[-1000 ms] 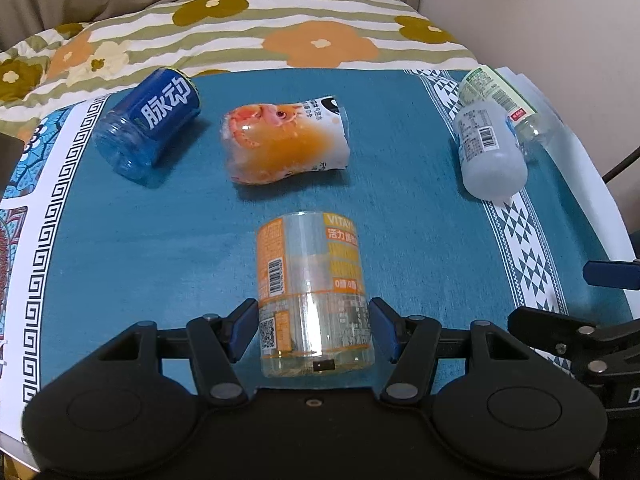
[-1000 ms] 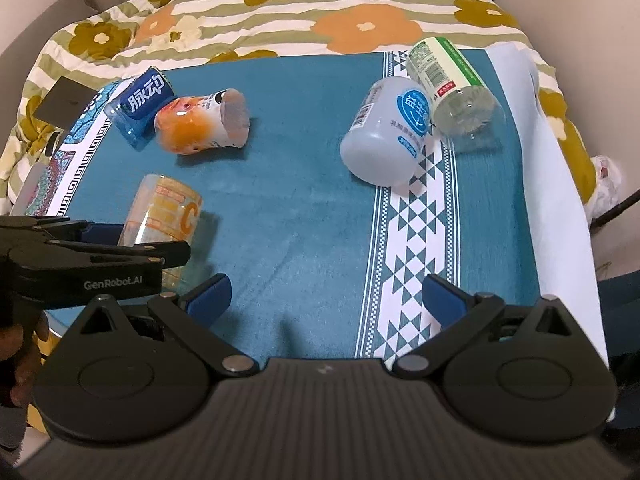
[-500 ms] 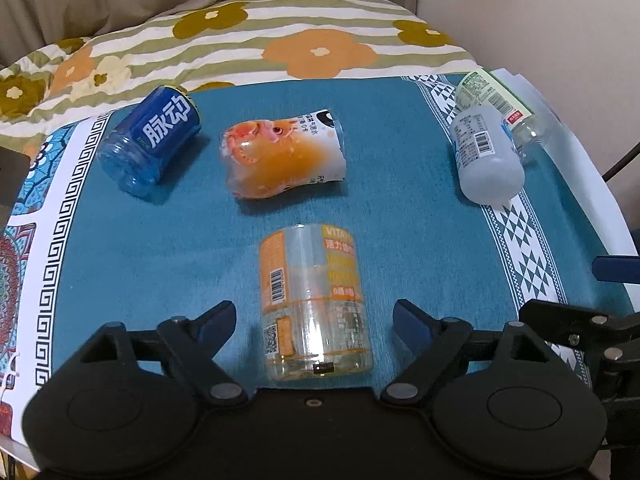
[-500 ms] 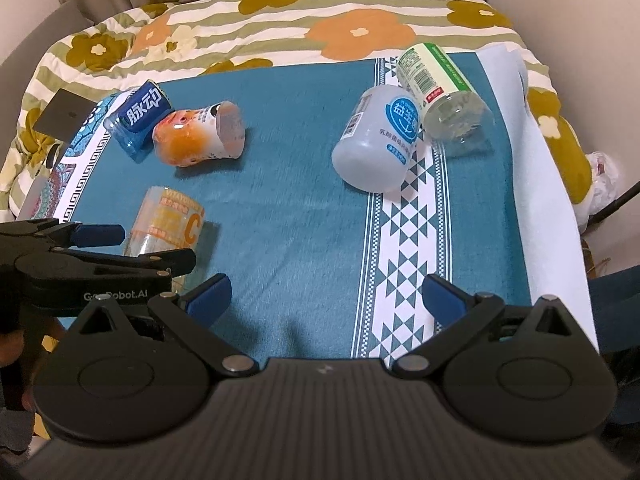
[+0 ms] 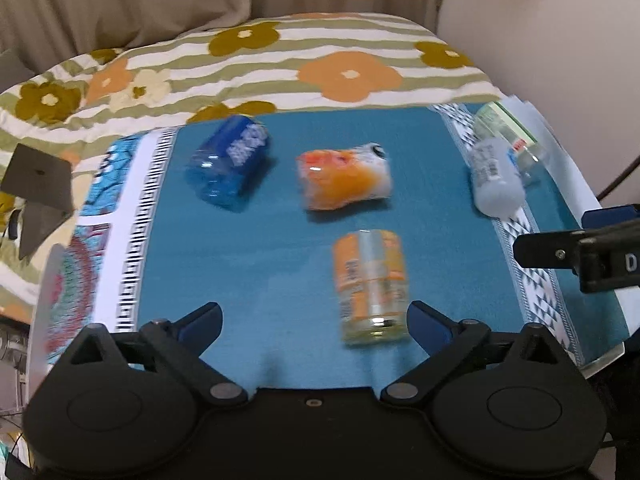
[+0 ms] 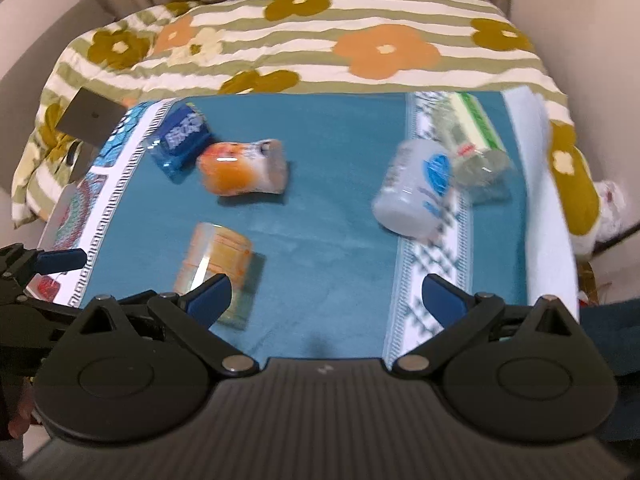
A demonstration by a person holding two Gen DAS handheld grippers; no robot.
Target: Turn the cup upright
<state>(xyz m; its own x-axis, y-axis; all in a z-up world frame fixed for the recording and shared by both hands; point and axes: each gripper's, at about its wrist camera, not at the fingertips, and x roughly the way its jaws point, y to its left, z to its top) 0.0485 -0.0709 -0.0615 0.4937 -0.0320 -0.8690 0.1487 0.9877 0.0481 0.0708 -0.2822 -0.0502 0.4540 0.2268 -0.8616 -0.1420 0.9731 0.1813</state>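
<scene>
Several cups cut from plastic bottles lie on their sides on a teal mat (image 5: 272, 264). Nearest is a clear cup with an orange label (image 5: 370, 284) (image 6: 216, 270). Farther back lie a blue cup (image 5: 230, 160) (image 6: 182, 140), an orange-and-white cup (image 5: 344, 178) (image 6: 242, 168), a frosted white cup (image 5: 494, 178) (image 6: 416, 188) and a green-labelled cup (image 5: 508, 126) (image 6: 472, 140). My left gripper (image 5: 316, 322) is open, pulled back from the orange-label cup, which lies just inside its right finger. My right gripper (image 6: 326, 296) is open over bare mat.
The mat lies on a bed with a striped flower-print cover (image 6: 304, 40). A white cloth (image 6: 548, 208) runs along the mat's right side. A dark flat object (image 5: 38, 178) sits off the left edge. Walls stand close on the right.
My left gripper opened off the orange-label cup and drew back and to the left. The right gripper also pulled back, so the mat looks farther away. The cup stayed lying on its side.
</scene>
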